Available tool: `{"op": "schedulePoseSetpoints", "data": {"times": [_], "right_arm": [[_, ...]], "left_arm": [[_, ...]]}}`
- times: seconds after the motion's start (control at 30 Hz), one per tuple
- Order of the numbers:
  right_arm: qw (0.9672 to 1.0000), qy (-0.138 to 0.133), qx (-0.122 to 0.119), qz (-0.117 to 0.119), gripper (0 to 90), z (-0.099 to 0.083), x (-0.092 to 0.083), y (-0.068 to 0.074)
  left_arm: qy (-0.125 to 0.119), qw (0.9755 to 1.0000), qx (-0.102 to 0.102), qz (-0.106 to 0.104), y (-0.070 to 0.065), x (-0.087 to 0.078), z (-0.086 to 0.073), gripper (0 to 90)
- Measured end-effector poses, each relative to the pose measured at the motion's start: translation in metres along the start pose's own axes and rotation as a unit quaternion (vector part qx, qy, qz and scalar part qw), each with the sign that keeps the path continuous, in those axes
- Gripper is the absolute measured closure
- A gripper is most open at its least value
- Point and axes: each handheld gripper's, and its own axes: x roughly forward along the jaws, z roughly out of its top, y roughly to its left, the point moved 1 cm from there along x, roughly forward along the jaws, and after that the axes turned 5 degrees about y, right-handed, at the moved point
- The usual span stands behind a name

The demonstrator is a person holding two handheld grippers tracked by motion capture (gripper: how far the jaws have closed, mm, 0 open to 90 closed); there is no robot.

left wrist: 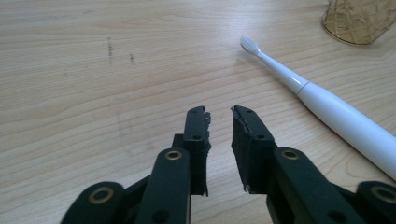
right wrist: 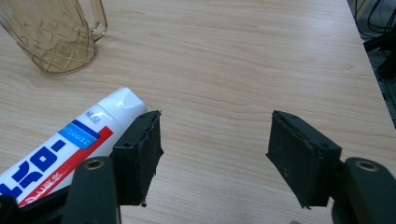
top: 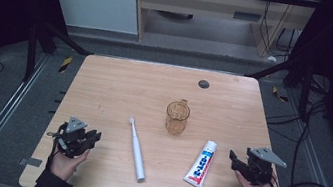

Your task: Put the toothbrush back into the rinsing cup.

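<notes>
A: The left gripper (top: 94, 138) rests at the near left of the desk (top: 120, 86), its jaws parted by a narrow gap with nothing between them. The right gripper (top: 233, 160) sits at the near right, jaws spread wide and empty.

B: Touching anything?

A: Neither presses on a thing. The toothpaste tube (top: 200, 163) lies flat just left of the right gripper. The white electric toothbrush (top: 137, 149) lies to the right of the left gripper, head toward the far side.

B: And the surface?

A: Pale wood, with a small dark disc (top: 203, 84) near the far edge. Grey floor and cables lie around it.

B: Anything in the way?

A: An amber cup (top: 177, 117) stands upright in the middle, beyond both items.
</notes>
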Motion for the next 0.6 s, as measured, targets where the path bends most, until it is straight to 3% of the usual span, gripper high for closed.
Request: {"op": "schedulePoseSetpoints", "data": {"times": [0.6], "right_arm": [[0.9999,0.003,-0.013,0.005,36.8,0.0,0.001,0.005]], "left_arm": [[0.011,0.9994,0.028,-0.019,-0.029,0.015,0.009,89.1]]}}
